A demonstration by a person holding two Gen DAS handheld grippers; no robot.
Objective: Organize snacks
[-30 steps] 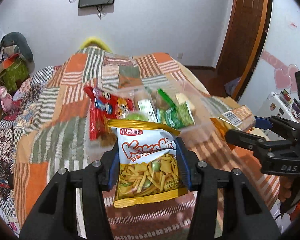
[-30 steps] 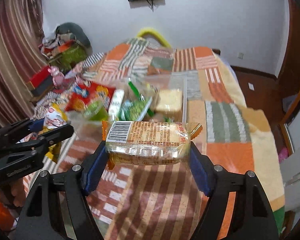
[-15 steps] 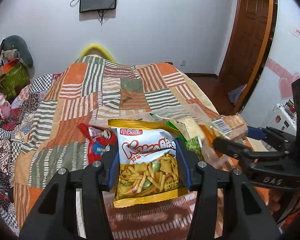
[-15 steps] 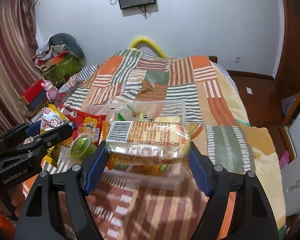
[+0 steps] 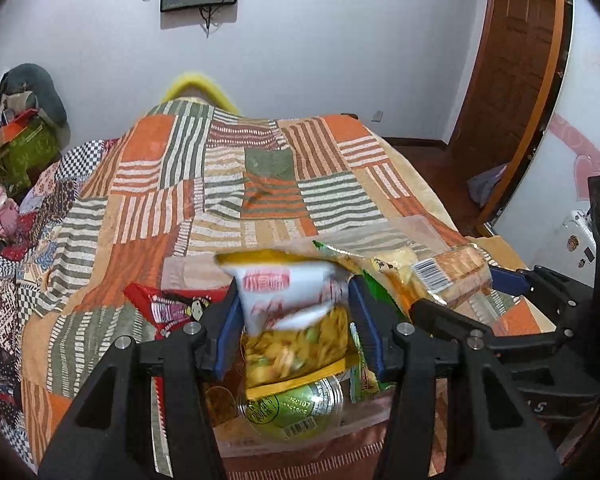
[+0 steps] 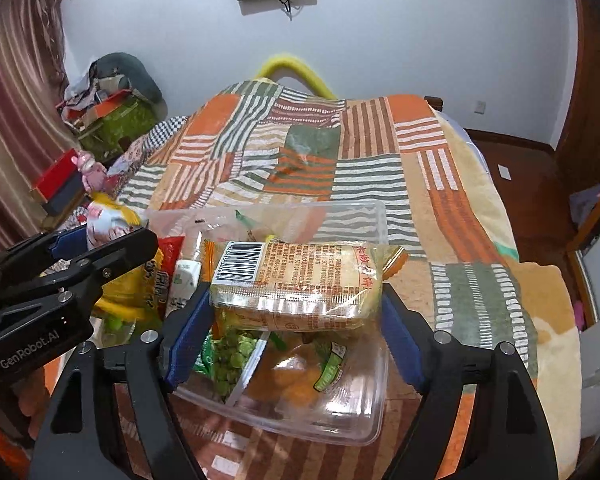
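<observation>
Right wrist view: cracker pack (image 6: 296,280) between just-widening jaws, above clear container (image 6: 300,408).

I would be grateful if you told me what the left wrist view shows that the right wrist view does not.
Only the left wrist view shows the round green-lidded cup and the red snack packet. Only the right wrist view shows the clear plastic bin's compartments, with the green pea bag. Both show the white-and-yellow chip bag and the clear-wrapped biscuit pack, on the patchwork blanket.
</observation>
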